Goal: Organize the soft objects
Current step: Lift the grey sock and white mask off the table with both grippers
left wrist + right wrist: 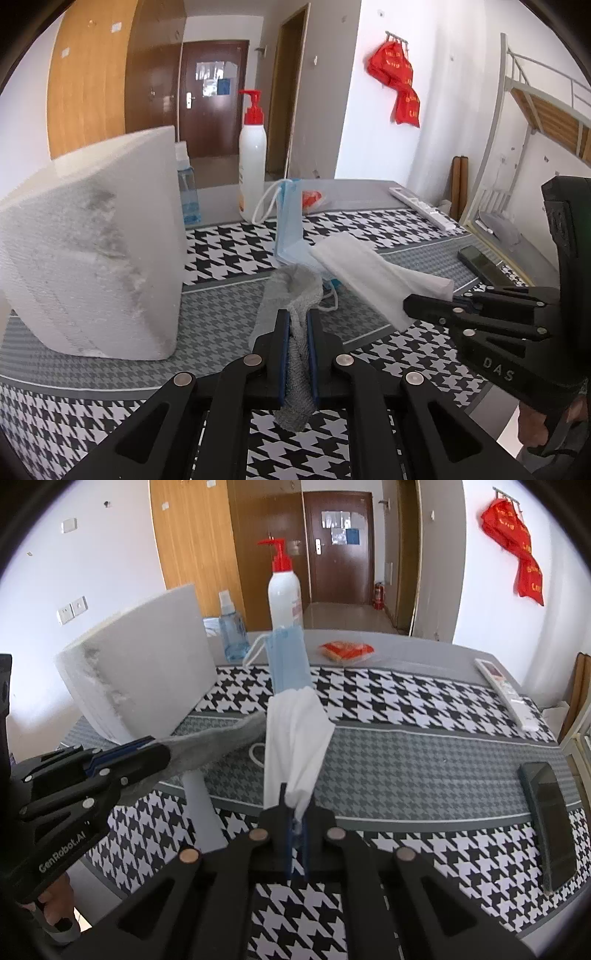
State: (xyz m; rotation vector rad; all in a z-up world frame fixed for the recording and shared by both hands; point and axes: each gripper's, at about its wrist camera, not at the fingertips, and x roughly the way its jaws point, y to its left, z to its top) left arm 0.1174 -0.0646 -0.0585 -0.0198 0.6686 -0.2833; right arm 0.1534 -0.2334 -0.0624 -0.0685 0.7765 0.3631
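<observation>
- Left wrist view: your left gripper (298,325) is squeezed tight on a grey cloth (295,291). The cloth runs up between the two blue pads and flops over past the tips.
- The bottom end of the grey cloth hangs out under the jaws, above the checked table mat (229,243).
- Your right gripper (410,304) comes in from the right side. It is pinched shut on a white mask (365,269), which sticks out to the left.
- A blue mask (290,225) stands up behind the white one, touching it. You cannot tell here if they are joined.
- A big white foam block (92,243) leans on the left and hides part of a blue spray bottle (188,192).
- A bit of your hand (533,424) shows low on the right, mostly hidden by the tool.
- Right wrist view: your right gripper (295,812) is closed on the bottom of the white mask (295,738). The blue mask (288,657) rises above it.
- Your left gripper (162,751) reaches in from the left, closed on the grey cloth (218,742). The cloth points at the white mask and looks to be touching it.
- Both tools tilt down at the checked table mat (406,701).
- A dark phone (550,812) lies on the right; its near end is blurry.
- A white pump bottle (284,594) is partly behind the blue mask.
</observation>
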